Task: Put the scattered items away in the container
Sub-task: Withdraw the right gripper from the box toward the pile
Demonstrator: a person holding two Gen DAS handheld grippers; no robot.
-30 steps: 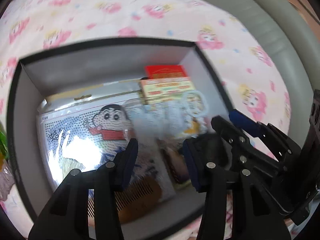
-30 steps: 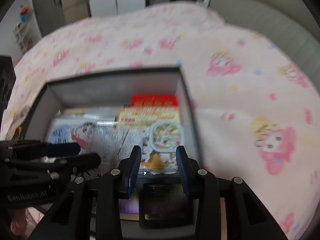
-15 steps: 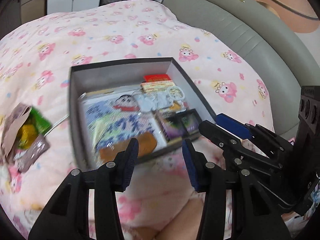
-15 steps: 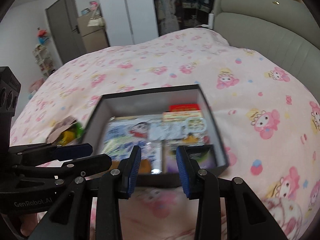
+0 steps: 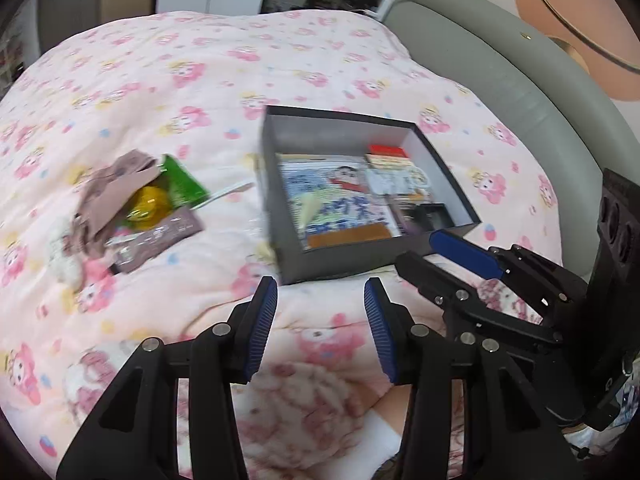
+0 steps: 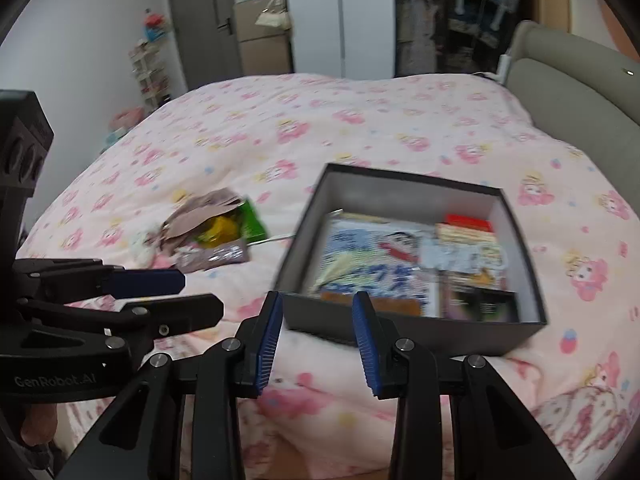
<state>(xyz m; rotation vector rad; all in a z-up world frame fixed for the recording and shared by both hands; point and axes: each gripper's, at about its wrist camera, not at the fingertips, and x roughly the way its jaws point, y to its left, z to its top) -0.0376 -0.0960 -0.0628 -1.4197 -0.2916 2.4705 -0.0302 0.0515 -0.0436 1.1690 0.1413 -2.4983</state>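
Lying in a loose heap on the bed's pink quilt (image 5: 304, 80), well to the left of the box, the leftover items look light and mostly limp. I count five pieces there, though overlap and blur may hide more: one crumpled beige-brown cloth (image 5: 116, 188) draped over the top, one green packet (image 5: 182, 182), one yellow crinkly wrapped thing (image 5: 148, 204), one mauve flat sachet (image 5: 160, 238) and one thin white stick (image 5: 228, 192) pointing toward the box. The cloth should bunch and drag its neighbours, so a pinch on a raised fold seems best. The packets are probably slick film, safer taken by a free edge or corner than across the flat. The stick would need a pinch across its middle, pressed into the soft quilt.

One grey box (image 5: 288, 248) with white inner walls sits to the right of the heap, already packed with several flat items: a cartoon-printed pack, a comb, small cartons.

Both tools hang short of the box with nothing between their blue pads: the left hand-held gripper (image 5: 320, 320) stands about half open, and the right hand-held gripper (image 6: 316, 332) likewise.
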